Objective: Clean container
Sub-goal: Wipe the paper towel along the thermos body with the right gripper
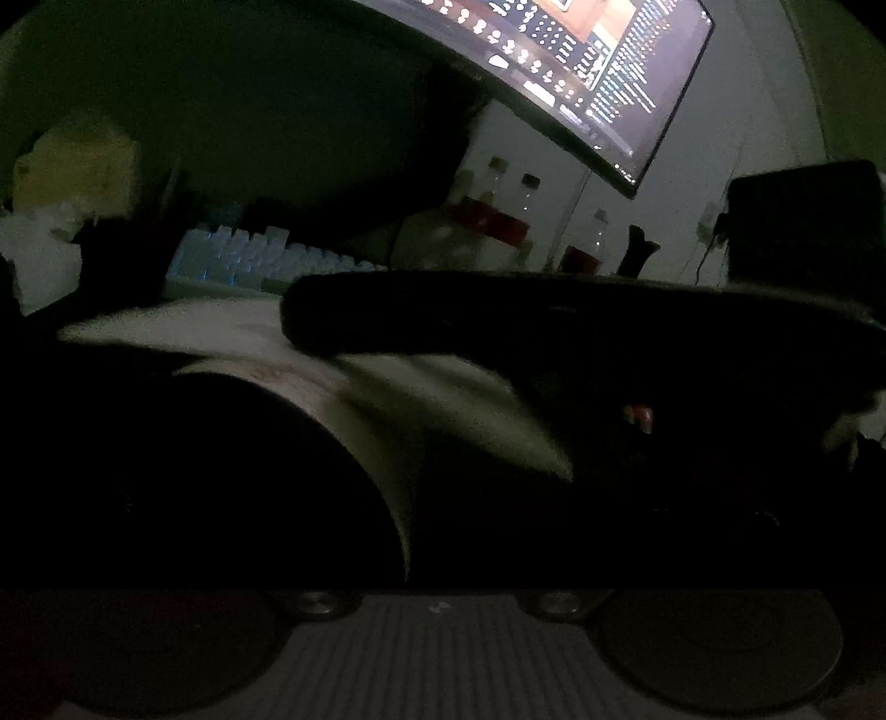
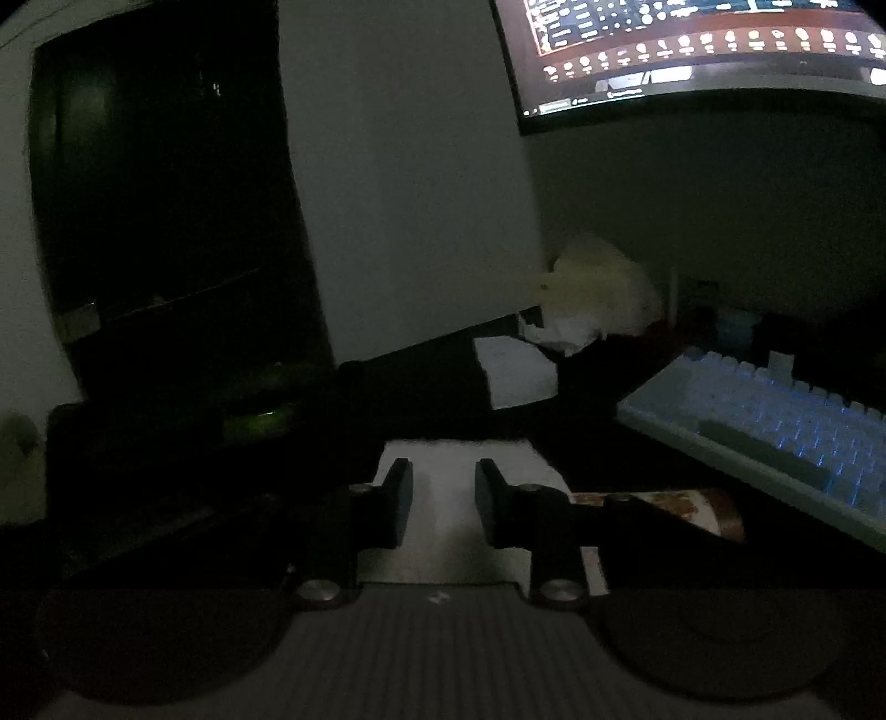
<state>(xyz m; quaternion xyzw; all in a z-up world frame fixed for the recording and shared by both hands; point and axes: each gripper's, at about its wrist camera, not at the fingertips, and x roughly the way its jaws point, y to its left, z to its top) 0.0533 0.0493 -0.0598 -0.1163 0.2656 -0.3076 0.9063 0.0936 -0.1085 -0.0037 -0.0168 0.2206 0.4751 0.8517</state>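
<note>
My right tool point(image 2: 446, 501) pointed low over the dim counter point(image 2: 581, 443), its two dark fingers point(image 2: 396, 501) standing a narrow way apart. A white sheet point(image 2: 443, 493) filled the gap between them and spread wider than both; I could not tell whether the pads pinched it or it merely lay beneath. Just right of that tool lay the container point(image 2: 684, 507), pale and smeared with brown stains, a dark shape crossing its near edge.

From my left tool's camera the same pale, curved container wall point(image 1: 354, 421) sat very close in, faintly reddish on top, between black masses. The left tool's fingers were lost in that darkness, so I could not tell how they stood.

Farther back a backlit keyboard point(image 2: 775, 426) glowed blue, a crumpled tissue point(image 2: 598, 299) lay near the wall, and a lit monitor point(image 2: 692, 50) hung above.
</note>
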